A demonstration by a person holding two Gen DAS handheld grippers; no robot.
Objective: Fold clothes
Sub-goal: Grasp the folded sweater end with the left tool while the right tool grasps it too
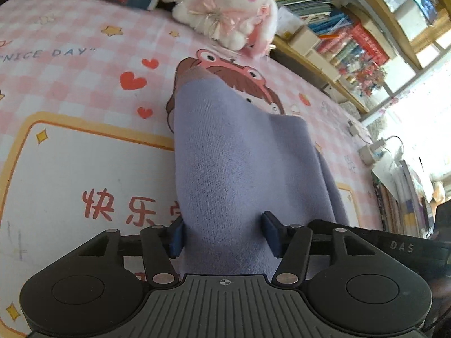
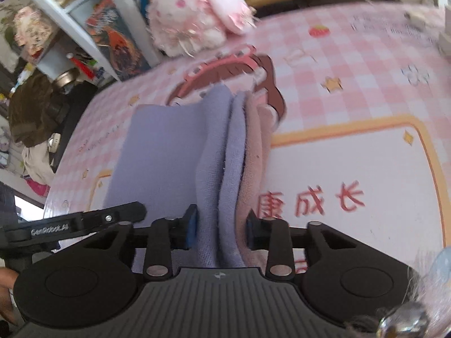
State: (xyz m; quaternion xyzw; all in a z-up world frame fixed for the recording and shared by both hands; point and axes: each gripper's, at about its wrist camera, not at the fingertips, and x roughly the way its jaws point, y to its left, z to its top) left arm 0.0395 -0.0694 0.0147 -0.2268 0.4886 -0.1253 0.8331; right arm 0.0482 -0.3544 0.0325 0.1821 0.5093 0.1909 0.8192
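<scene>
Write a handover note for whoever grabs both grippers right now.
Left gripper: shut on the lavender garment, a thick bunch between the fingers.
Right gripper: shut on the same garment, pinching several stacked layers, pink lining showing.
Garment lies partly on the pink checked cover, stretching toward the plush toy; a flat panel rests to the left in the right wrist view.
Done: at least one fold, judging by the layers.
Left: lay the held edge down, smooth, finish folding.

— Where do the two wrist views sit?
— Low and close over the pink checked mat (image 1: 84, 90), each looking along its fingers toward the plush rabbit (image 1: 225, 8).
— Shared ground?
— The rabbit, the mat, the lilac garment (image 2: 169, 146).
</scene>
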